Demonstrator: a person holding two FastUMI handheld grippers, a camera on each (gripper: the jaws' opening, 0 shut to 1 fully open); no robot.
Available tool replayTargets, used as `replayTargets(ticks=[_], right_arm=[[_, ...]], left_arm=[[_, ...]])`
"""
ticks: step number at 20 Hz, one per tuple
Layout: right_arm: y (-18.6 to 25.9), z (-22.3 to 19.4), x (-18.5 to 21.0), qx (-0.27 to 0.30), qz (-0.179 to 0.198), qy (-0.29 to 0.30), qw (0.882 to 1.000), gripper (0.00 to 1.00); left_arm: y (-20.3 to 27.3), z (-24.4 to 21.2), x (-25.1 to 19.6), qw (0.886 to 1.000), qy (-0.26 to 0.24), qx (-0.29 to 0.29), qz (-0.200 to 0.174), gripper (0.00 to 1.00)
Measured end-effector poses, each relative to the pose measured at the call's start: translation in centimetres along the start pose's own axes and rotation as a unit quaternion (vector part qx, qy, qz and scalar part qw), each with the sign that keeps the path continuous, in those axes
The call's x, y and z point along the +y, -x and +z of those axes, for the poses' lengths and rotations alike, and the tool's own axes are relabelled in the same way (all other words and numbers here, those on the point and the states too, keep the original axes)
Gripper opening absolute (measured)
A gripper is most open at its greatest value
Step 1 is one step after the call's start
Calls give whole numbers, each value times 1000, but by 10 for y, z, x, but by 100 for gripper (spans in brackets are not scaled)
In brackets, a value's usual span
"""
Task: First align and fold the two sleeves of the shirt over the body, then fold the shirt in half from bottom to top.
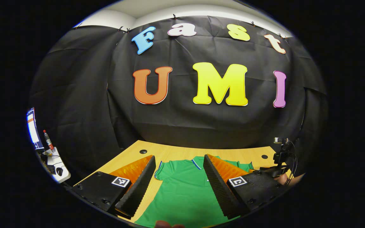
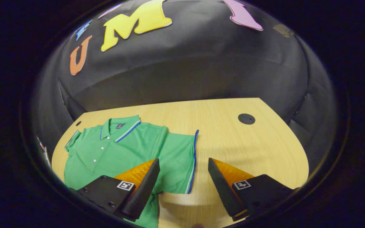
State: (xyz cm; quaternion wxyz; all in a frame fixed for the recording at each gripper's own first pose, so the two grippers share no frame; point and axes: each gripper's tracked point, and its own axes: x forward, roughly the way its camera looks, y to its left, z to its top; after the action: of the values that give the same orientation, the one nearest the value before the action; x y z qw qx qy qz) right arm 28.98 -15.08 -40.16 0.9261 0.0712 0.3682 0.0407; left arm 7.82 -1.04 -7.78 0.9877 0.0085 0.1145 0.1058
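Each gripper (image 1: 179,177) (image 2: 184,180) has a black screw-studded body, a square black-and-white marker tag and ribbed, wedge-shaped jaws

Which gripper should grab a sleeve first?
Probably right. The right gripper is open, with the sleeve's blue-trimmed edge between its fingers. The left gripper is open over the green shirt's body.

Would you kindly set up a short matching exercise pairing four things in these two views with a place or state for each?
1. shirt
2. right sleeve
3. left tool
4. bottle

a. open above the shirt's body
b. spread out sideways, not folded
c. lying flat on the table, collar toward the wall
d. standing off the table, far left

Pairs: 1-c, 2-b, 3-a, 4-d
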Motion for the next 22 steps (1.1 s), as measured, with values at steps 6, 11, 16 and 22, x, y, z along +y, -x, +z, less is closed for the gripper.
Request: replayTargets(ticks=[6,11,16,22], right_arm=[[-34,3,4,3,-1,-2,1000,94],[-42,5,-3,6,-38,22,999,48],[-45,8,2,5,-26,22,999,1],[-25,33,13,-17,-3,-21,1000,3]], left_arm=[[-9,-18,1,1000,-3,27,6,97],[-15,-16,1,1000,-5,29,8,97],[-20,-22,-2,999,3,41,4,97],[-17,-26,9,999,14,44,16,97]])
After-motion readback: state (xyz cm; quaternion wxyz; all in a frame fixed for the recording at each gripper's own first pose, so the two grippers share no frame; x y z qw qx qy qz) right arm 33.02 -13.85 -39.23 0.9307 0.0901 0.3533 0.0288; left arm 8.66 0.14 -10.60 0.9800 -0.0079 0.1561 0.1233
